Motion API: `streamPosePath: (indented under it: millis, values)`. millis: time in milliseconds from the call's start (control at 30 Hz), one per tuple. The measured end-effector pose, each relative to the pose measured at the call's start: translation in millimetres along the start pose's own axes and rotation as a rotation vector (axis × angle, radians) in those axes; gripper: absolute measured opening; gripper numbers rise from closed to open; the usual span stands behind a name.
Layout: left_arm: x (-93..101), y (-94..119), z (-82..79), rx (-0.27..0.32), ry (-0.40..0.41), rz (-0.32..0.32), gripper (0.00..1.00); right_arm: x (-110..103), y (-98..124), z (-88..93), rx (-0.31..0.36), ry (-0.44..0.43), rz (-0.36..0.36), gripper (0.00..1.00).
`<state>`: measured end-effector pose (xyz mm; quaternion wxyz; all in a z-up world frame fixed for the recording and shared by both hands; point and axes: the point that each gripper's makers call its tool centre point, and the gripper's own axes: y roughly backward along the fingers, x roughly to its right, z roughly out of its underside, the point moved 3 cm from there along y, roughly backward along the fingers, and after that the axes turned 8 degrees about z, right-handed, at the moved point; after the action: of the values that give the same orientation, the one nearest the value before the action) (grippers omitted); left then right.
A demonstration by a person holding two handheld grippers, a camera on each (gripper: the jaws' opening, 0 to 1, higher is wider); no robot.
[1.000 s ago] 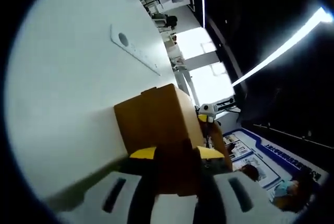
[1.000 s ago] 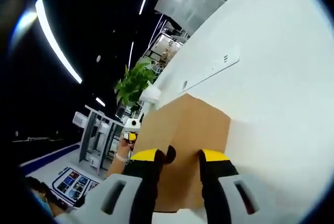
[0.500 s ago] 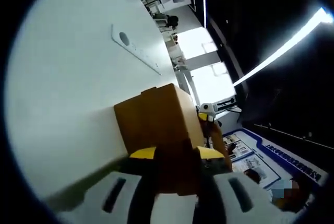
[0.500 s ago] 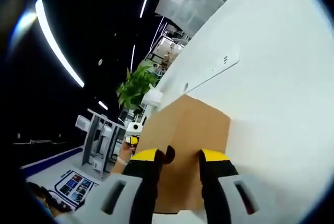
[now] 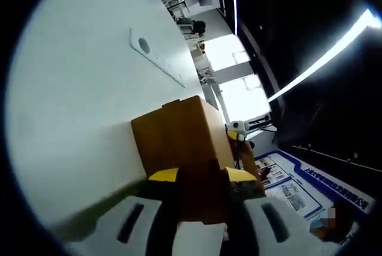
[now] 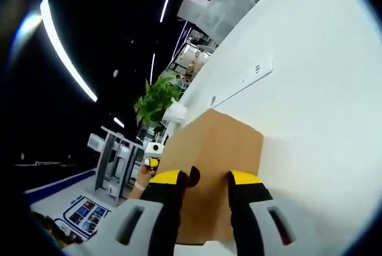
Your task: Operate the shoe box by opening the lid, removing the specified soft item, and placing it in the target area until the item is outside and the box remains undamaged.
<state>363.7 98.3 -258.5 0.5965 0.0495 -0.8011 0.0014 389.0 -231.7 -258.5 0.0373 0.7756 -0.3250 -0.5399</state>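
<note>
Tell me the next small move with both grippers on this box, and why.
Probably lift both ends slowly and evenly. The left gripper and right gripper each seem to clamp an opposite end of the brown cardboard box, which rests closed on the white table, so an uneven pull could twist the lid.

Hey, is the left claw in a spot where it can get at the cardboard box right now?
Probably yes: the left claw already sits with its jaws on either side of the cardboard box, nothing between them.
</note>
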Motion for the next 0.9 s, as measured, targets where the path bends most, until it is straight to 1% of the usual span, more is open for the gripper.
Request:
streamPosePath:
  millis: [67,167,200,233,367,467,500,600,700,833,900]
  values:
    - [-0.2,0.6,-0.3,-0.004,-0.002,-0.001,0.28,-2.7,1.0,2.8,0.003,0.000,-0.002,0.30]
    - [-0.2,0.8,-0.5,-0.007,0.000,-0.003,0.28,-2.3,0.9,2.1,0.003,0.001,-0.003,0.30]
    - [0.3,0.2,0.9,-0.006,0.003,-0.004,0.28,-5.7,1.8,6.8,0.005,0.002,-0.002,0.30]
    - [0.6,0.0,1.5,-0.004,0.004,-0.005,0.28,-5.9,1.7,7.8,0.007,0.003,-0.001,0.30]
    - [0.0,0.8,-0.5,-0.002,0.004,-0.013,0.28,-6.5,1.6,8.7,0.017,-0.001,-0.004,0.30]
    - [-0.1,0.6,-1.0,-0.007,0.002,-0.018,0.28,-12.5,3.4,17.7,0.026,-0.014,-0.018,0.30]
    - [-0.3,0.7,-1.2,-0.006,0.002,-0.017,0.28,-10.0,2.7,14.0,0.026,-0.016,-0.019,0.30]
    - [-1.0,1.4,-2.8,-0.002,0.005,-0.015,0.28,-11.6,3.3,16.2,0.025,-0.015,-0.025,0.30]
    - [-1.5,1.9,-3.6,-0.001,0.007,-0.013,0.28,-7.6,2.1,11.5,0.023,-0.024,-0.038,0.30]
    - [1.1,-0.3,1.4,-0.008,0.006,-0.014,0.28,-7.7,3.1,13.5,0.033,-0.040,-0.052,0.30]
    - [1.3,-0.6,2.3,-0.008,0.005,-0.011,0.28,-2.4,2.5,8.1,0.044,-0.051,-0.067,0.30]
